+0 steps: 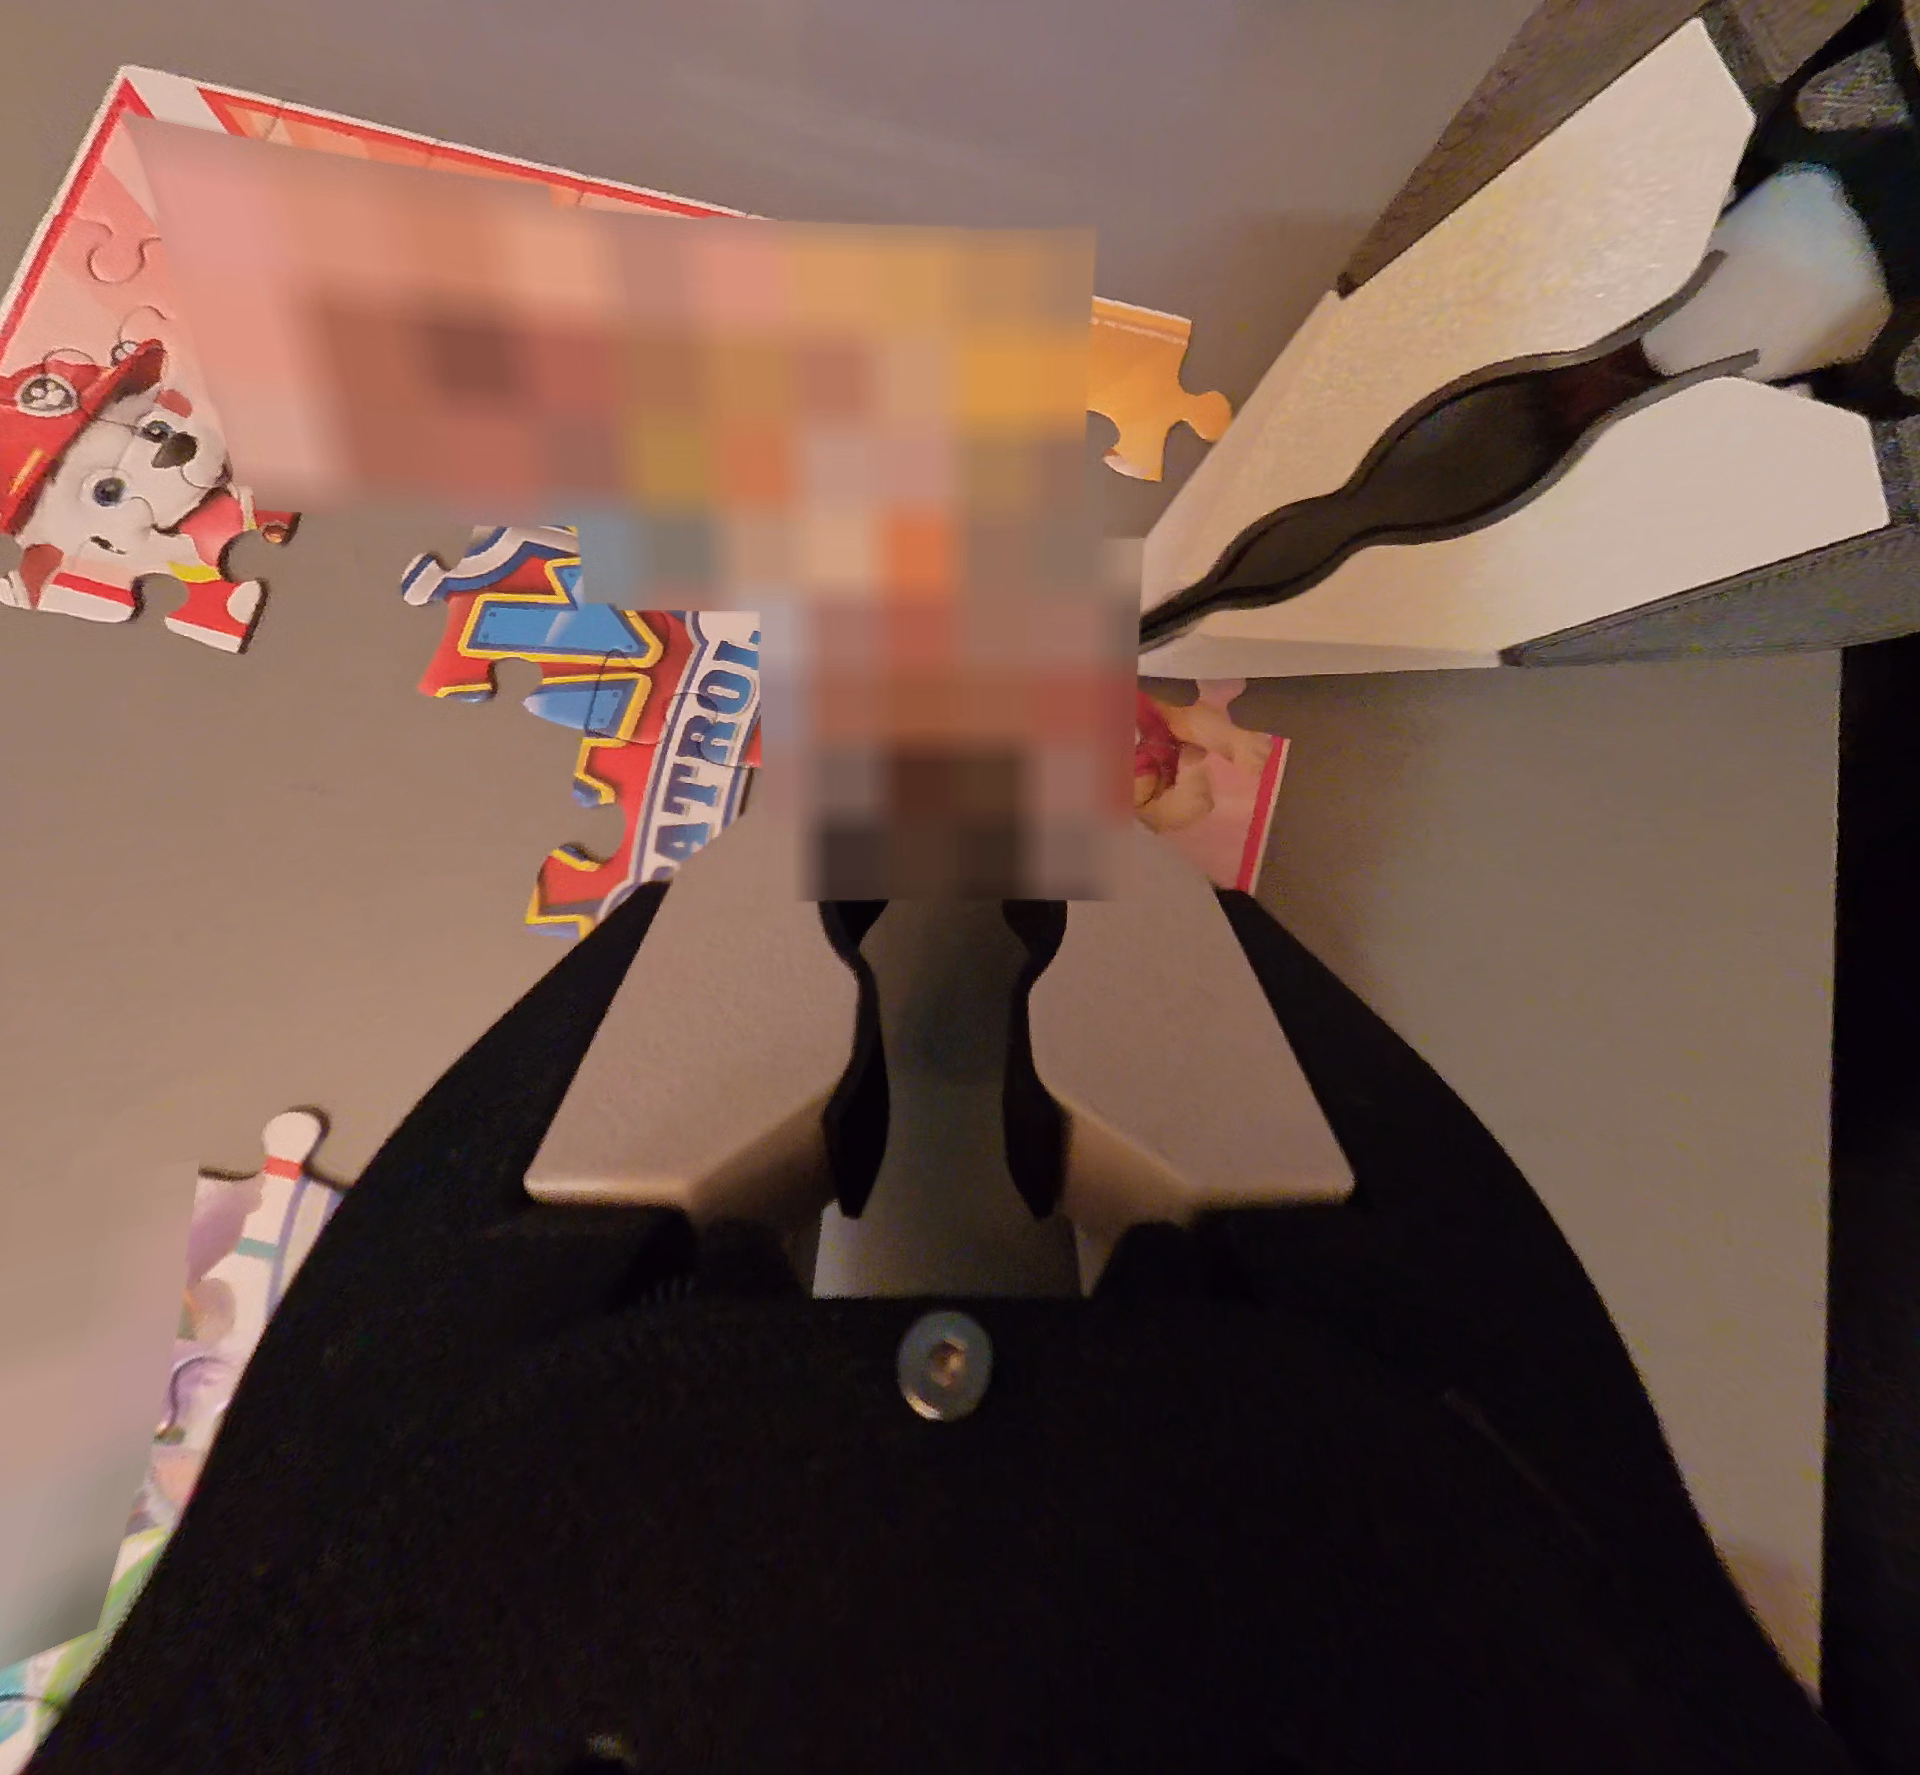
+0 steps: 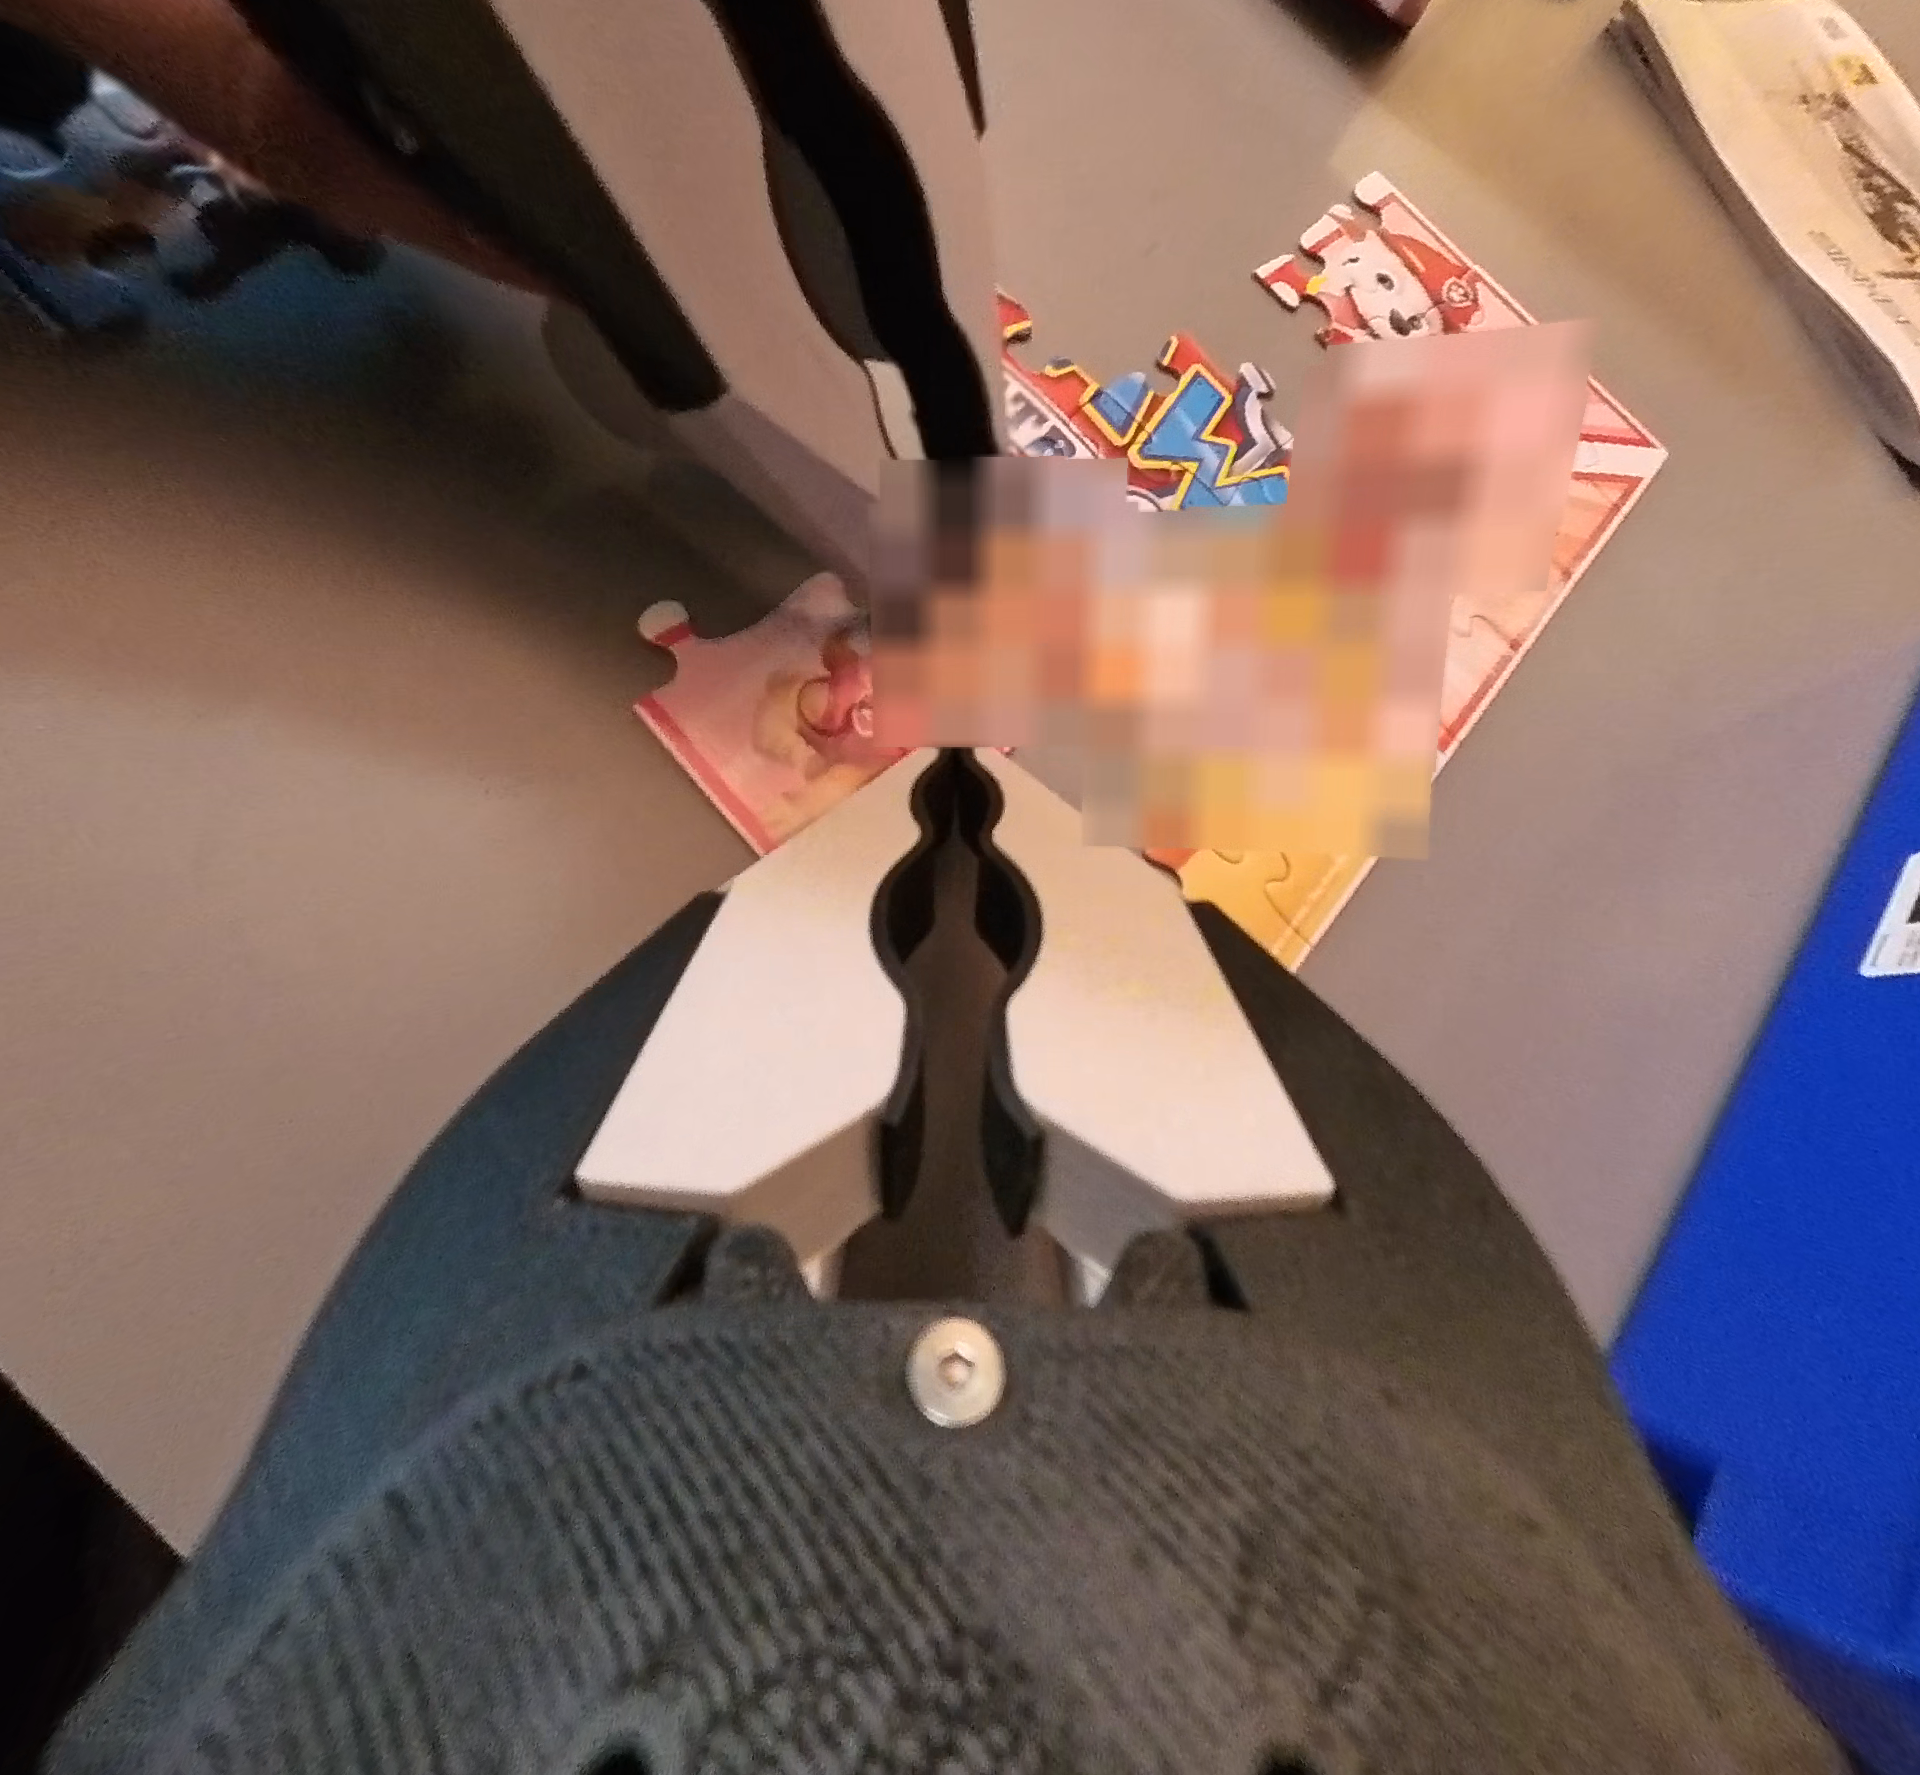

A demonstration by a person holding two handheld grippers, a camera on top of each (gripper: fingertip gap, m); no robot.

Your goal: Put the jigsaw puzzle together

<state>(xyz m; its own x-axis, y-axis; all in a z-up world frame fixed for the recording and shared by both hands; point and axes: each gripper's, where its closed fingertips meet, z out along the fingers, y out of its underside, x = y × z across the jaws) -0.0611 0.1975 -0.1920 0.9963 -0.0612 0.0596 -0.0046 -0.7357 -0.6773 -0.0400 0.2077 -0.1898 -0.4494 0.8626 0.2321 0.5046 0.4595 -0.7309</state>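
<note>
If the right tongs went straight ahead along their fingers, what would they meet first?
Probably the partly assembled puzzle on the grey table: the shut right tongs point at its pink-bordered edge. A blur patch hides the exact spot.

grey table [image 1: 1507, 1102] — matte, flat. laid directly on it: a partly joined cartoon jigsaw [image 1: 94, 478], a loose purple-toned piece [image 1: 270, 1206] near its lower left, a blue box [image 2: 1787, 1258], a stack of printed papers [image 2: 1787, 198] — the papers are set well apart from the jigsaw.
</note>
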